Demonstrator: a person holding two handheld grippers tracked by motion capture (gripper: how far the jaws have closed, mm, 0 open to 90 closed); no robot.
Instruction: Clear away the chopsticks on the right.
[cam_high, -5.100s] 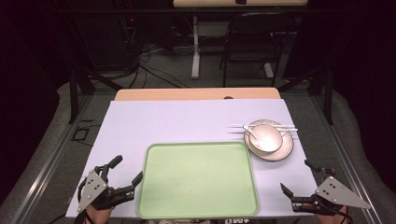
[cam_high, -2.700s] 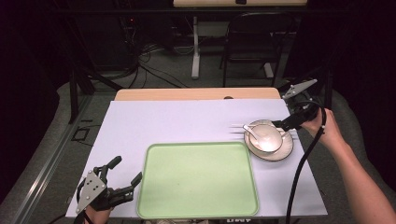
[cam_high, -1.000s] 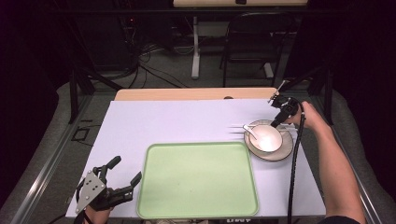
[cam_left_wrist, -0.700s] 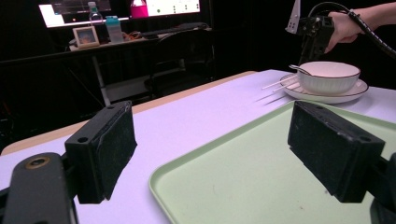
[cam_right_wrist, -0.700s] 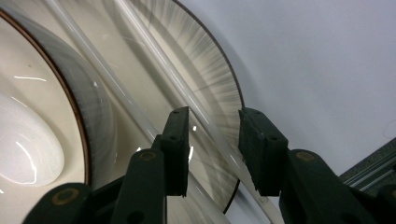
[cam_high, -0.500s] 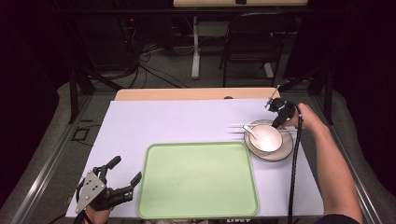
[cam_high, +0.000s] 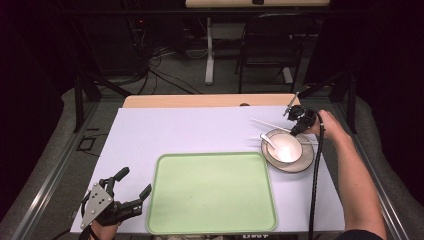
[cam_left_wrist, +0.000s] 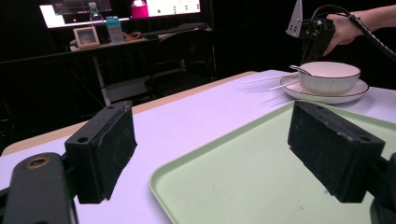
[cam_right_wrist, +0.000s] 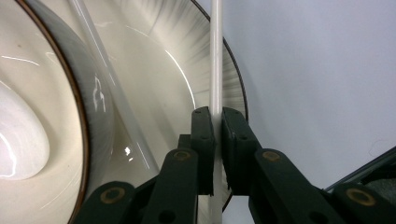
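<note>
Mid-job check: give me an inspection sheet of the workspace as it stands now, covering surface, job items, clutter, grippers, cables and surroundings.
Surface: white table top, wooden strip at the far edge.
Job's things: green tray empty; bowl with spoon on plate; white chopsticks lying across the plate.
Clutter: nothing seen.
Grippers: left gripper open beside the tray's near left corner; right gripper shut on one chopstick over the plate rim.
Cables: black cable trails along the right forearm.
Surroundings: chair, floor wiring, desk with monitor behind.

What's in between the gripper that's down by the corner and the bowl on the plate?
The green tray lies between the left gripper and the bowl, seen in the high view and the left gripper view.
</note>
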